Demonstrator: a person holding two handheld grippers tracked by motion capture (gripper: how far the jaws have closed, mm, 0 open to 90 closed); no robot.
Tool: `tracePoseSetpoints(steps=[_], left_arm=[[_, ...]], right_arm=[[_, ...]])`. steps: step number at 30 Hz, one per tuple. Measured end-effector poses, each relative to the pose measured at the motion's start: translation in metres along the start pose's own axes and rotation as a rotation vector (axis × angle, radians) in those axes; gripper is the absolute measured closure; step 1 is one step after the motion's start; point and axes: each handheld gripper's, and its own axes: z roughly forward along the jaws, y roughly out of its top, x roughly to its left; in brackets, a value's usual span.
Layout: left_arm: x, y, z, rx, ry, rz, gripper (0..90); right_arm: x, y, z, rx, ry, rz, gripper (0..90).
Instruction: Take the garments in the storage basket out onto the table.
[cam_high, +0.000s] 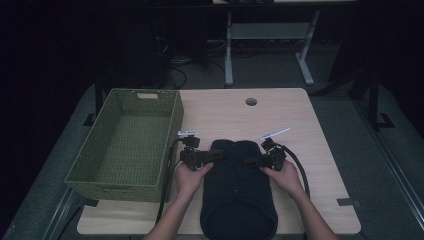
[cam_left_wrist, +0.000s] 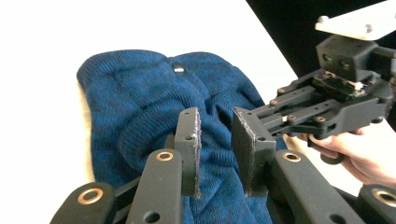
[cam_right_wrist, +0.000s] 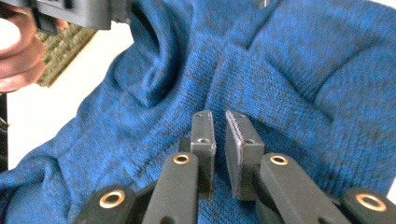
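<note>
A dark blue knitted sweater (cam_high: 237, 192) lies folded on the wooden table (cam_high: 305, 135), running from the middle toward the near edge. In the left gripper view its knit (cam_left_wrist: 140, 93) shows a small dark button (cam_left_wrist: 178, 68). My left gripper (cam_high: 219, 155) points right over the sweater's upper left part. Its jaws (cam_left_wrist: 217, 123) stand apart with cloth behind the gap and nothing pinched. My right gripper (cam_high: 251, 162) points left over the upper right part. Its jaws (cam_right_wrist: 219, 116) are shut to a narrow slit right at the knit (cam_right_wrist: 303, 70). Whether a fold is caught I cannot tell.
A green woven basket (cam_high: 172, 125) stands on the table's left side, close beside my left hand, with nothing inside that I can see. A round cable hole (cam_high: 251, 101) sits near the far edge. Black cables trail from both grippers. A desk frame (cam_high: 265, 35) stands on the floor behind.
</note>
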Motion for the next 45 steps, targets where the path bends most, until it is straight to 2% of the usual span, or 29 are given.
tracePoseSetpoints(steps=[2, 4, 7, 12, 17, 22, 26, 31, 33, 35, 37, 41, 45], left_arm=[[0.001, 0.002, 0.001, 0.001, 0.01, 0.005, 72.2], [0.004, 0.004, 0.004, 0.002, 0.019, -0.007, 72.2], [0.01, 0.005, 0.011, 0.015, 0.029, -0.024, 72.1], [0.016, 0.004, 0.021, 0.052, 0.036, -0.042, 72.3], [0.018, 0.002, 0.022, 0.079, 0.044, -0.038, 72.9], [0.011, 0.007, 0.014, 0.043, 0.02, -0.02, 71.7], [0.008, 0.014, 0.007, 0.013, 0.015, -0.016, 71.7], [0.013, 0.02, 0.006, 0.003, 0.03, -0.025, 70.9], [0.017, 0.021, 0.008, 0.003, 0.053, -0.028, 70.6], [0.022, 0.022, 0.009, -0.007, 0.065, -0.04, 70.1], [0.026, 0.021, 0.012, -0.002, 0.079, -0.053, 69.7], [0.029, 0.019, 0.015, 0.015, 0.095, -0.059, 69.3], [0.029, 0.014, 0.02, 0.048, 0.103, -0.075, 69.8]], right_arm=[[0.002, 0.003, -0.004, -0.028, -0.001, 0.002, 80.1], [0.002, 0.009, -0.009, -0.08, -0.017, 0.001, 79.7], [-0.001, 0.017, -0.011, -0.094, -0.053, 0.014, 79.4], [-0.011, 0.021, 0.001, -0.051, -0.058, 0.051, 79.6], [-0.012, 0.019, 0.005, -0.034, -0.057, 0.044, 81.9], [-0.011, 0.016, 0.002, -0.019, -0.056, 0.039, 79.1], [-0.007, 0.017, -0.008, -0.053, -0.046, 0.036, 76.5], [-0.009, 0.023, -0.023, -0.092, -0.053, 0.048, 74.0], [-0.013, 0.024, -0.026, -0.1, -0.059, 0.059, 72.2], [-0.018, 0.024, -0.027, -0.09, -0.073, 0.075, 70.7], [-0.023, 0.024, -0.028, -0.088, -0.067, 0.09, 69.5], [-0.029, 0.024, -0.03, -0.09, -0.085, 0.108, 67.2], [-0.029, 0.023, -0.023, -0.055, -0.086, 0.09, 68.2]])
